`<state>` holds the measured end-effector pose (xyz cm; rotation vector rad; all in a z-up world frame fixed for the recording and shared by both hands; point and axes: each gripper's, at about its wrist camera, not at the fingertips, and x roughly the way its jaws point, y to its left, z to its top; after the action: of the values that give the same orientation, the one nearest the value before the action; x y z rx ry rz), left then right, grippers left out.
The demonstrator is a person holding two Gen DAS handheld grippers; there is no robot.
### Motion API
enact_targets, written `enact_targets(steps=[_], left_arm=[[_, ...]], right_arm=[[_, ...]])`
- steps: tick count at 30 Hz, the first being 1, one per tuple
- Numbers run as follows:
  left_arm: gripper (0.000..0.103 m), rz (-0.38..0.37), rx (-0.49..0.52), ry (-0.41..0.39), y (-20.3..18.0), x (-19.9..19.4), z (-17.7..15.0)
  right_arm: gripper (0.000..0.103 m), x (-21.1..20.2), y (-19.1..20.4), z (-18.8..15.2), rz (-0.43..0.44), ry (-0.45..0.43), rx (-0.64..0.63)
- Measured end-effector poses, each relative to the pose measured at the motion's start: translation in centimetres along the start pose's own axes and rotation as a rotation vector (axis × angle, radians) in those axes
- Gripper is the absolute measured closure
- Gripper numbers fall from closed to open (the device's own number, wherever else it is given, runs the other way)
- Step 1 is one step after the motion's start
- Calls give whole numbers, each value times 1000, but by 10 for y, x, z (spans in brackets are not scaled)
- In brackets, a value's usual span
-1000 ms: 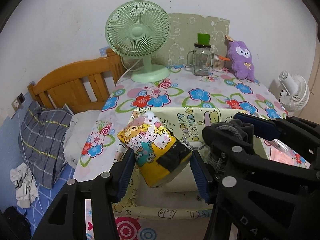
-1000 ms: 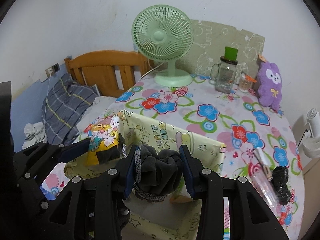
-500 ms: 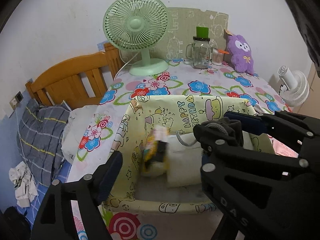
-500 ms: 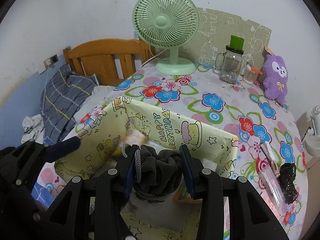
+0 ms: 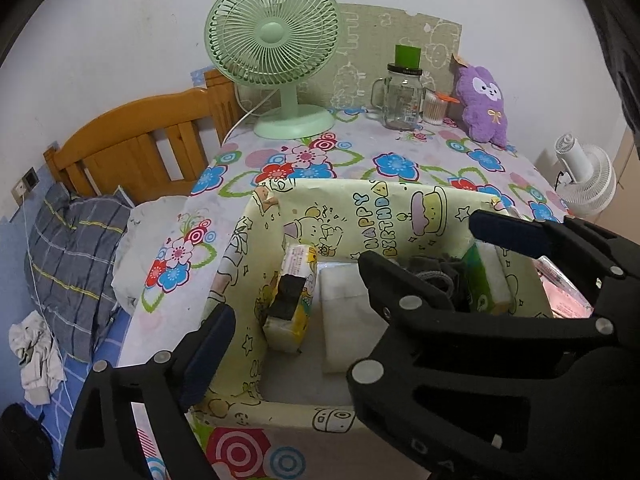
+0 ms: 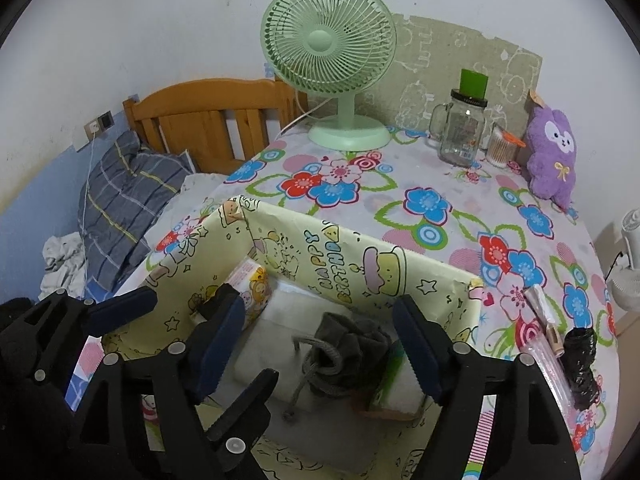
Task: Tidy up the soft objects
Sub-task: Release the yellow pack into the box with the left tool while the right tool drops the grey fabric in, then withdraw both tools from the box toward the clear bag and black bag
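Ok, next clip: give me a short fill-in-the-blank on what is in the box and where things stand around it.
1. The cartoon-print tissue pack lies inside the yellow ____ box.
2. The dark drawstring pouch lies in the box below the right gripper, whose opening jaws hold ____.
3. The purple plush toy stands on the table beside the glass ____.
4. The desk fan is ____ in colour.

Missing words: birthday; nothing; jar; green
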<state>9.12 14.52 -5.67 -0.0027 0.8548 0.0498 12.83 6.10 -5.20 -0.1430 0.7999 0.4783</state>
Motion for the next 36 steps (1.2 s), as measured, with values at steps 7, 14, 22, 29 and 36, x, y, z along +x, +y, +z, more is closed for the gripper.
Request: enact_targets(steps=[7, 14, 22, 29, 36], left_arm=[[9, 2, -8, 2, -2, -1, 0], [7, 3, 4, -29, -12, -12, -2], [7, 0, 14, -59, -26, -26, -1], [7, 1, 23, -89, -37, -40, 1], [7, -2, 31, -116, -53, -52, 3]], right_arm=[[21, -6, -4, -1, -25, -8, -2], [21, -21, -10, -5, -39, -36, -5], [20, -40, -17, -9, -48, -63, 1], [20, -58, -25, -11, -54, -88, 11], [20, -76, -39, -13, -63, -108, 39]])
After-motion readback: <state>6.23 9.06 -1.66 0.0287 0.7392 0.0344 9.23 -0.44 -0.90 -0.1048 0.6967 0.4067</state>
